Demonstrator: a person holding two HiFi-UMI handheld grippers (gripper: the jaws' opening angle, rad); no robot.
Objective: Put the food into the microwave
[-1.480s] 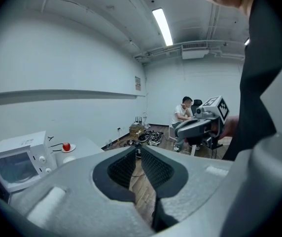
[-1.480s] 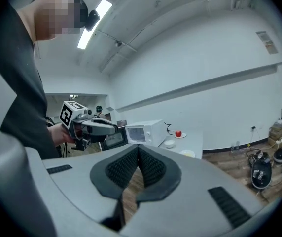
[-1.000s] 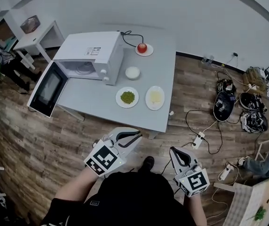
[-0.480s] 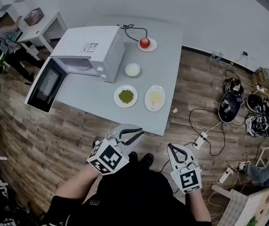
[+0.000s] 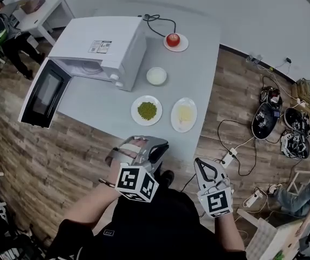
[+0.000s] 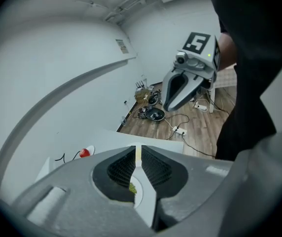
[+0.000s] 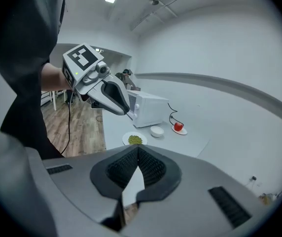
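On the grey table (image 5: 90,104) a white microwave (image 5: 98,45) stands with its door (image 5: 38,93) swung open. In front of it lie a plate of green peas (image 5: 147,110), a plate of yellow food (image 5: 183,114), a small white bowl (image 5: 156,76) and a red fruit on a saucer (image 5: 173,39). My left gripper (image 5: 163,144) hovers just off the table's near edge, shut down to a thin slit, holding nothing. My right gripper (image 5: 201,162) is over the floor to its right, shut and empty. The right gripper view shows the peas (image 7: 135,139), the bowl (image 7: 157,131) and the left gripper (image 7: 127,111).
Wood floor surrounds the table. Cables and a power strip (image 5: 228,157) lie on the floor at right, with bags and helmets (image 5: 266,121) beyond. A small white side table (image 5: 41,12) and a person stand at the far left, near the microwave door.
Both grippers have moved closer to the table's near edge and dipped. The left one has rolled, turning its marker cube toward the camera. The jaws look unchanged.
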